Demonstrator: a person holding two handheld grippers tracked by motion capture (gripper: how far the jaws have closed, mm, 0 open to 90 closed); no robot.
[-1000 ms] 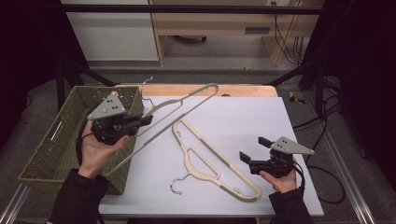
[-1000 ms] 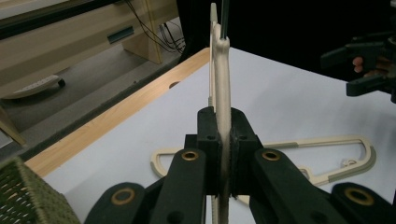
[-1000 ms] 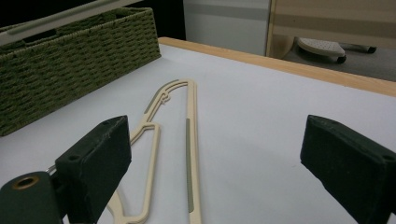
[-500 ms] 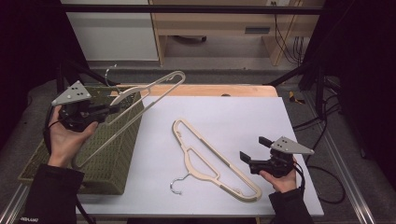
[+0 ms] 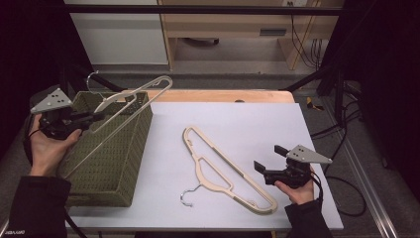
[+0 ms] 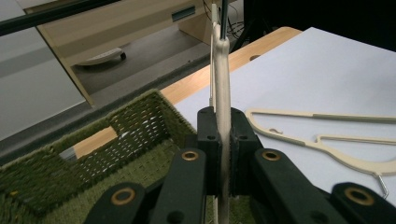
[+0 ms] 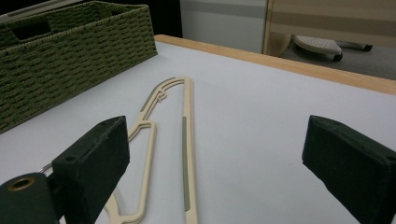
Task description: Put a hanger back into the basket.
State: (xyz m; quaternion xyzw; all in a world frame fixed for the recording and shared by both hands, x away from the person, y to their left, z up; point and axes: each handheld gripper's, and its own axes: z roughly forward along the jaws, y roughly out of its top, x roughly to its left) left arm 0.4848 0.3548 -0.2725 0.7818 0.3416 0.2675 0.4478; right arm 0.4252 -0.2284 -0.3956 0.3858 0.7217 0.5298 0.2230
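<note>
A person's left hand holds my left gripper (image 5: pixel 98 117) over the green woven basket (image 5: pixel 117 184). Its jaws are shut on a beige hanger (image 5: pixel 144 93), which hangs tilted above the basket with its metal hook toward the far side. In the left gripper view the pads (image 6: pixel 208 135) clamp that hanger's (image 6: pixel 222 88) thin bar on both sides. A second beige hanger (image 5: pixel 223 171) lies flat on the white table, its hook toward the near edge. My right gripper (image 5: pixel 270 157) rests at the near right, open and with nothing in it, pointing at this hanger (image 7: pixel 187 116).
The basket (image 7: pixel 70 60) stands at the table's left edge. The white tabletop (image 5: pixel 257 124) has free room at the back and right. A wooden strip (image 5: pixel 223 95) runs along the far edge. Cables (image 5: pixel 341 134) lie on the floor to the right.
The left gripper has carried its hanger leftward, from the table's left side to over the basket. The right gripper and the hanger on the table have stayed put.
</note>
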